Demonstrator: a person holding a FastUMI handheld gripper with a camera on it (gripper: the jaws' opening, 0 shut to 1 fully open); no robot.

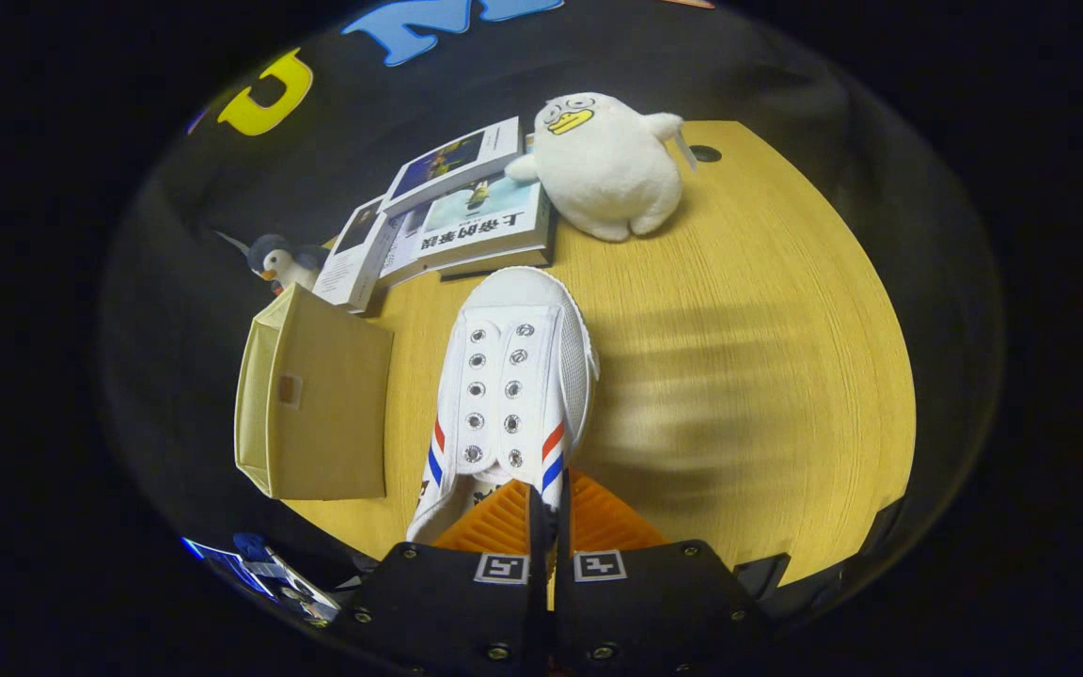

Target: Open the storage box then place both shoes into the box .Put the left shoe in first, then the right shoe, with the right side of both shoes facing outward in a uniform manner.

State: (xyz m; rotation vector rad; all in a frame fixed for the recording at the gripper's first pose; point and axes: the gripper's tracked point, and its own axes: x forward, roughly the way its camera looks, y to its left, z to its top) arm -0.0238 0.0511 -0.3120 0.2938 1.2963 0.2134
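The gripper (546, 512) pinches the white canvas shoe (513, 395) at its heel; carry it level toward the beige fabric box (316, 414), left of centre.

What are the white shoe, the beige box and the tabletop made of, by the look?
White lace-less sneaker: looks like canvas, matte, with metal eyelets and a woven mesh side; the tool is shut on its heel.
Beige storage box: probably fabric over stiff board, with soft folded edges and a matte face.
Yellow wooden tabletop: wood grain lines, likely laminate, slight sheen.
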